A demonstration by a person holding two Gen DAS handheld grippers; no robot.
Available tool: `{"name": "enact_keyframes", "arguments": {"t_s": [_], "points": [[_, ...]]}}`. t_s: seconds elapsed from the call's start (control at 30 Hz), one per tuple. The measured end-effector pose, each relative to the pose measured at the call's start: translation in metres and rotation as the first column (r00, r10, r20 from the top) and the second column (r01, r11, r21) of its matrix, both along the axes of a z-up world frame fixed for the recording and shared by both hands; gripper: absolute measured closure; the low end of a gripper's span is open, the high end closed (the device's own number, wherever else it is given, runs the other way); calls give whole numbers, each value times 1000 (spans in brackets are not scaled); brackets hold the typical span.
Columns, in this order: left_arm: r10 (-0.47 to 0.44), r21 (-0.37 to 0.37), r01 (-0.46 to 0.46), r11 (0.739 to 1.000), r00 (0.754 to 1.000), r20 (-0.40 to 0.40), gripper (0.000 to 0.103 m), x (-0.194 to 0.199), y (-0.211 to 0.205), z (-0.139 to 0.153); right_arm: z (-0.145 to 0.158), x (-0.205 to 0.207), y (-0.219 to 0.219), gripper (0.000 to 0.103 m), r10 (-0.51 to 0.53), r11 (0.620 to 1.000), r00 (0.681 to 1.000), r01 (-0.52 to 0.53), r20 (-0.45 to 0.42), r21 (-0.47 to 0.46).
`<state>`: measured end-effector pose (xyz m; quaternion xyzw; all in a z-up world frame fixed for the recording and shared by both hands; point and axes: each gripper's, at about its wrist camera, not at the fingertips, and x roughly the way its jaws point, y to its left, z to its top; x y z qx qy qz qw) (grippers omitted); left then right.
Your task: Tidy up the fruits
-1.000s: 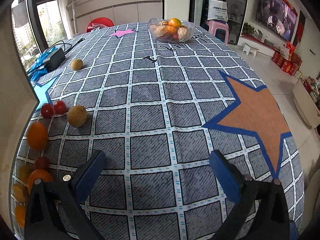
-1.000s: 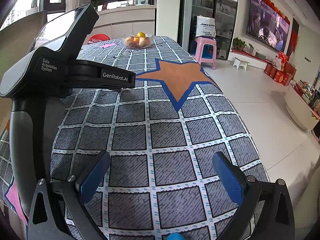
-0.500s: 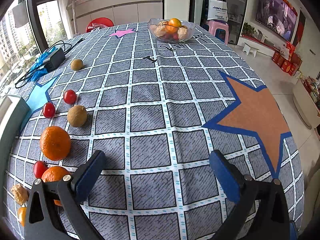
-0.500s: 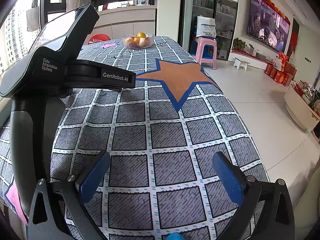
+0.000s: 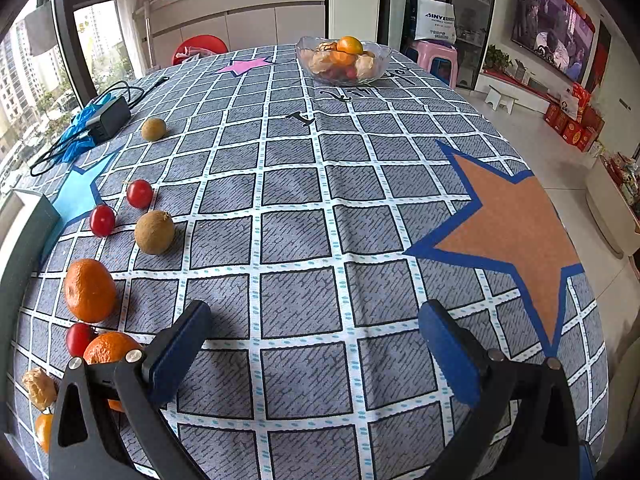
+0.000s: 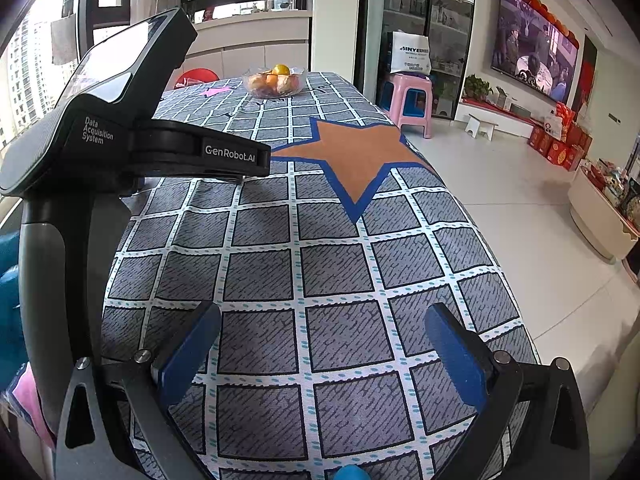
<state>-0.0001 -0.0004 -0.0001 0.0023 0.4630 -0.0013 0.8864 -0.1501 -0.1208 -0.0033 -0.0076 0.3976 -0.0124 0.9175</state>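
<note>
Left wrist view: my left gripper point(image 5: 312, 344) hovers low over the checked tablecloth point(image 5: 320, 216), its blue fingers point(image 5: 180, 352) spread wide with nothing between them. Loose fruit lies along the cloth's left side: an orange point(image 5: 90, 290) beside the left finger, a second orange point(image 5: 110, 350) partly hidden behind that finger, a brown round fruit point(image 5: 154, 232), two cherry tomatoes point(image 5: 139, 193) just beyond it, and a smaller brown fruit point(image 5: 153, 129) farther off. A glass fruit bowl point(image 5: 343, 60), already holding oranges and other fruit, stands at the far end.

Right wrist view: my right gripper point(image 6: 320, 344) is likewise spread and empty above bare cloth near the orange star point(image 6: 356, 156). The left handset point(image 6: 120, 140) fills the left of this view.
</note>
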Motion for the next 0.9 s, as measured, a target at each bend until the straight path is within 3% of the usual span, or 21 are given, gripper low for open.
{"name": "enact_keyframes", "arguments": {"t_s": [0.23,0.37,0.5,0.53,0.57,0.6,0.67,0.7,0.77,0.9], "points": [[1,2,-1,1000,1000,-4,0,1,0,0,0,1,0,1,-3,1000,1000,3,9,1],[-64,-3,64,998,996,-57,0,-1,6,4,-2,1,0,1,-4,1000,1000,4,13,2],[-130,-29,129,991,991,-15,0,-32,36,28,-3,-3,0,1,-4,1000,1000,4,22,2],[-149,-1,149,989,986,69,0,-47,42,34,-3,-4,0,1,-4,1000,1000,4,24,2],[-151,7,151,988,984,94,0,-61,58,41,-3,-6,0,1,-4,1000,1000,4,25,2],[-144,31,141,989,983,117,0,-68,68,46,-3,-6,0,1,-4,1000,1000,4,26,2],[-105,-7,107,994,983,149,0,-88,106,54,-2,-8,-1,1,-3,1000,1000,3,30,2],[-97,22,95,995,985,144,0,-88,116,62,-2,-9,-1,1,-3,1000,1000,3,31,2],[-40,-17,43,999,988,151,0,-96,151,61,-2,-9,-1,1,-4,1000,999,4,32,2],[55,-77,-52,996,998,37,0,-91,198,35,-2,-9,-1,1,-12,1000,1000,12,26,1]]}}
